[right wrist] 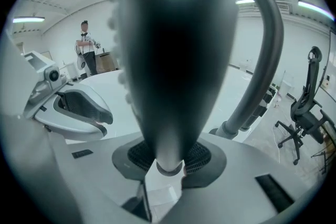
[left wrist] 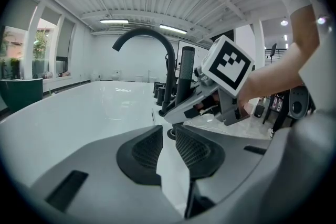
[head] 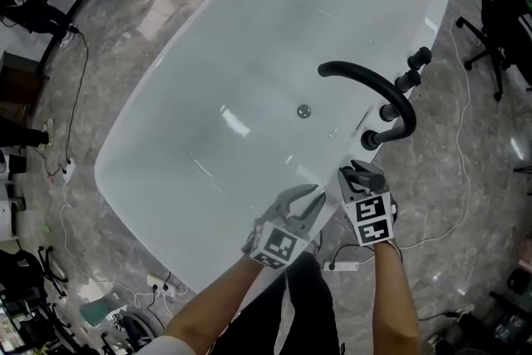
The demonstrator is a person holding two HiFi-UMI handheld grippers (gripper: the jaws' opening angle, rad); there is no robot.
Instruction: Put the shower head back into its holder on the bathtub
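The black shower head (right wrist: 168, 60) stands upright, its long axis rising straight out of the right gripper (right wrist: 169, 155), whose jaws are clamped on its lower end. It is held over the near rim of the bathtub (head: 249, 54), just beside the base of the arched spout (head: 378, 87). I take the black ring (left wrist: 169, 133) on the rim beneath it for the holder, so the coming move looks like a straight drop. The left gripper (head: 301, 199) hovers close by, jaws nearly together and empty; there is one shower head, one spout and three knobs (head: 407, 80).
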